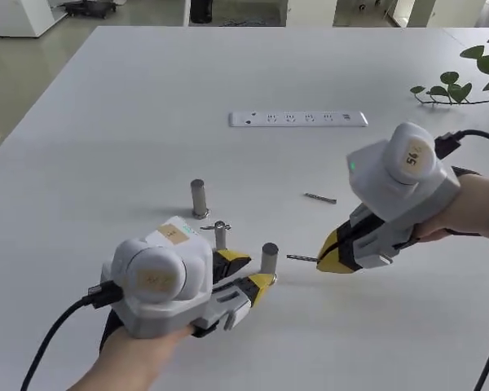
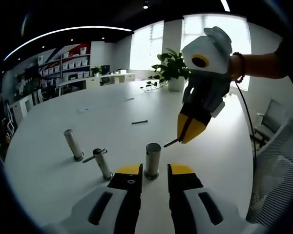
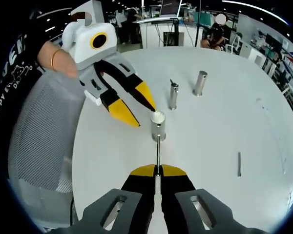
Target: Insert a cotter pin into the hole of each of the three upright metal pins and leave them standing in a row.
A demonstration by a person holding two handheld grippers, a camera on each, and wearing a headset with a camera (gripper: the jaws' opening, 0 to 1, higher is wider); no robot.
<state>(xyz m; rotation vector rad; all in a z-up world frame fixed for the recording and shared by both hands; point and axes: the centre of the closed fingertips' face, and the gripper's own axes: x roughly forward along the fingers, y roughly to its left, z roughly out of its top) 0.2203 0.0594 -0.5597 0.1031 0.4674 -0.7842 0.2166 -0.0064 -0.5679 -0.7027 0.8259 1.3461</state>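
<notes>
Right gripper (image 3: 157,170) is clamping a cotter pin (image 3: 157,150) level, aiming it from 3 o'clock at the nearest metal pin (image 3: 158,126), whose base the part-open left gripper (image 1: 257,270) is seemingly flanking for steadiness.

**A:** Three are standing in a slant on the table (image 1: 106,122): far pin (image 1: 198,198) sitting back-left, then middle pin (image 1: 220,235), and near pin (image 1: 270,258) front-right.

**B:** Left gripper (image 1: 254,270) is sitting just before the near pin. Right gripper (image 1: 324,260) is sitting to its right, with the held cotter pin (image 1: 301,258) lying between. A loose cotter pin (image 1: 320,198) is lying behind, and the power strip (image 1: 298,119) farther back.
</notes>
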